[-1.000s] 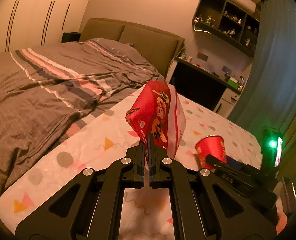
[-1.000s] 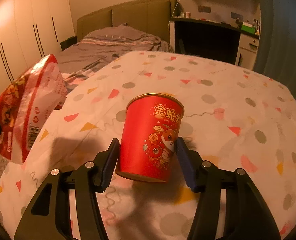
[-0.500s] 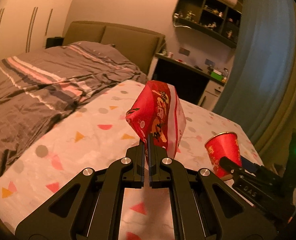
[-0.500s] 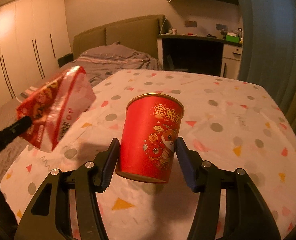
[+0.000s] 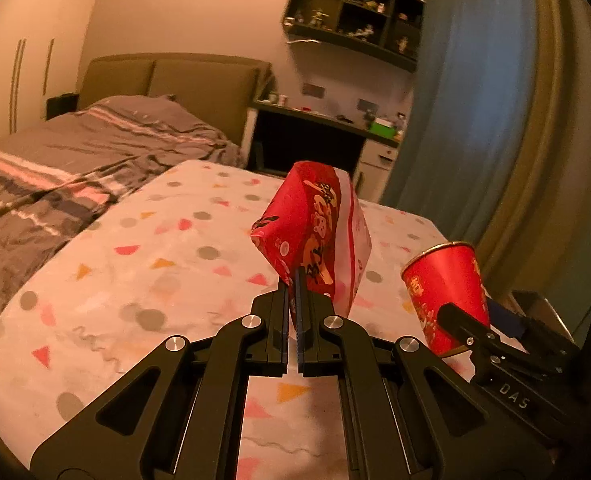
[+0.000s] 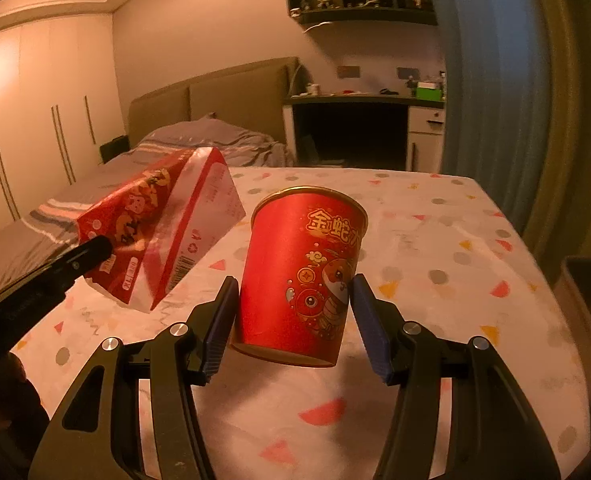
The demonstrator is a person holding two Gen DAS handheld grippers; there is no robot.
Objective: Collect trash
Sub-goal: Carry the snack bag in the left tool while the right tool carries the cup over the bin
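My left gripper (image 5: 294, 292) is shut on the lower edge of a red and white tissue pack (image 5: 315, 232) and holds it up above the table. The pack also shows at the left of the right wrist view (image 6: 163, 228), with the left gripper's finger (image 6: 75, 260) on it. My right gripper (image 6: 291, 312) is shut on a red paper cup (image 6: 301, 276) with gold print, held upright and slightly tilted above the table. The cup also shows at the right of the left wrist view (image 5: 447, 284).
A table with a dotted, triangle-patterned cloth (image 6: 435, 248) lies under both grippers. A bed with a grey striped duvet (image 5: 75, 168) is to the left. A desk (image 6: 359, 120), shelves and a blue curtain (image 5: 467, 100) stand behind. A bin-like container (image 6: 587, 280) sits at the table's right edge.
Both grippers have lifted and swung to the right with the pack and the cup held. The bed has slid left in view and the curtain and table's right edge have come in.
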